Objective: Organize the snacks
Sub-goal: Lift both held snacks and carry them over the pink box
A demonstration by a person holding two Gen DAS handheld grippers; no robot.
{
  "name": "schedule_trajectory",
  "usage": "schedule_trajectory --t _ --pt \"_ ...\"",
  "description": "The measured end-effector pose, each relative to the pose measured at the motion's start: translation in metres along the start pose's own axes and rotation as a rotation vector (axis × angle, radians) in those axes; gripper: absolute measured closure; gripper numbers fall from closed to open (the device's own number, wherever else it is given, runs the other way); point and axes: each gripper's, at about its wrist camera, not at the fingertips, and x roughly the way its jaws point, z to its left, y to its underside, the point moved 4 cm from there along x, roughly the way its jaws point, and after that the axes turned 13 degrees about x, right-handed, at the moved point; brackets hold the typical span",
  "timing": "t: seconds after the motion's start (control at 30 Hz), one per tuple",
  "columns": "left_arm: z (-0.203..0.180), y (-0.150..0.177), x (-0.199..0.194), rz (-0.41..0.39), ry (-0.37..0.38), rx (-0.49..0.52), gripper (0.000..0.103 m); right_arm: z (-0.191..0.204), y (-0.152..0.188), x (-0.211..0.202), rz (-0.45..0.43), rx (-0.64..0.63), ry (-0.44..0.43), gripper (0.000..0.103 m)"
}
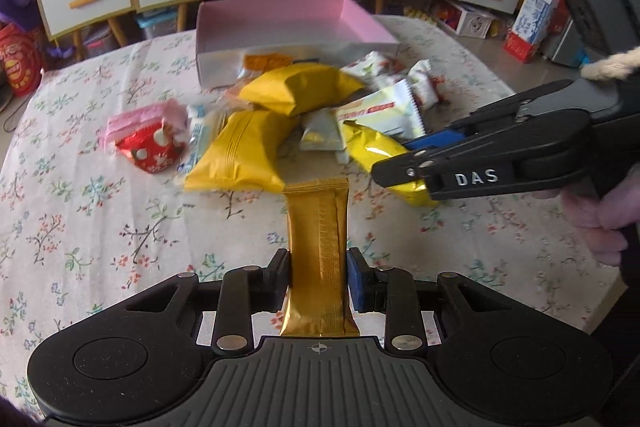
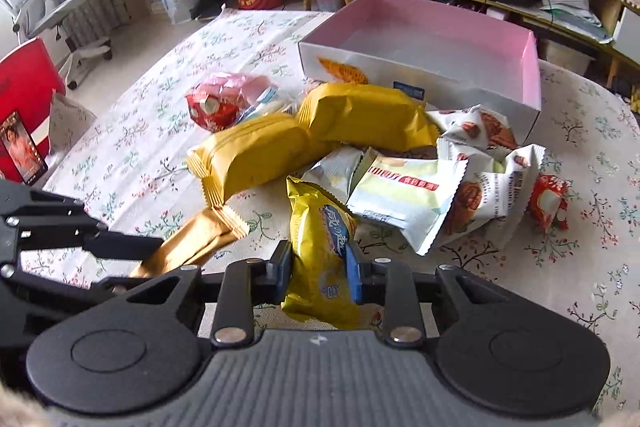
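On floral cloth (image 1: 100,227), before one pink box (image 1: 280,15): two mustard packs (image 1: 240,151), two grippers (image 1: 318,275) (image 2: 318,267) each clamping one packet; pile partly overlapped.

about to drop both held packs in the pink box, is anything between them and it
Yes. The snack pile lies on the table between both grippers and the pink box, against its near wall. The gold stick and yellow packet would have to be carried above it.

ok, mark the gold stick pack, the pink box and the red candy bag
gold stick pack (image 1: 317,227), left wrist view, mid-wrapper ahead of the fingers.
pink box (image 2: 534,67), right wrist view, pink inner right wall.
red candy bag (image 1: 150,149), left wrist view, front of the red foil.
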Motion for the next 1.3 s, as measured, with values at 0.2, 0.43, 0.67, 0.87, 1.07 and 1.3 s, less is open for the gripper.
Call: schedule_trajectory --t 0.2,0.43,0.67,0.87,1.07,1.3 --pt "-0.001 -0.017 -0.013 -0.048 -0.001 -0.008 0.076 -0.002 -0.012 -0.019 -0.053 0.040 -0.036 0.078" --pt "0.020 -0.052 -0.013 -0.095 -0.045 -0.058 0.076 -0.020 -0.041 -0.032 -0.119 0.174 -0.076 0.078" --pt "0.048 -0.087 0.014 -0.103 -0.095 -0.088 0.076 -0.035 -0.071 -0.022 -0.161 0.272 -0.042 0.078" --pt "0.076 -0.121 0.039 -0.109 -0.149 -0.100 0.076 -0.049 -0.094 -0.006 -0.186 0.322 -0.026 0.078" --pt "0.105 -0.148 0.075 -0.099 -0.193 -0.121 0.076 -0.064 -0.116 0.007 -0.226 0.332 0.008 0.078" --pt "0.119 -0.178 0.115 -0.133 -0.221 -0.122 0.075 -0.081 -0.133 0.026 -0.264 0.363 0.024 0.078"
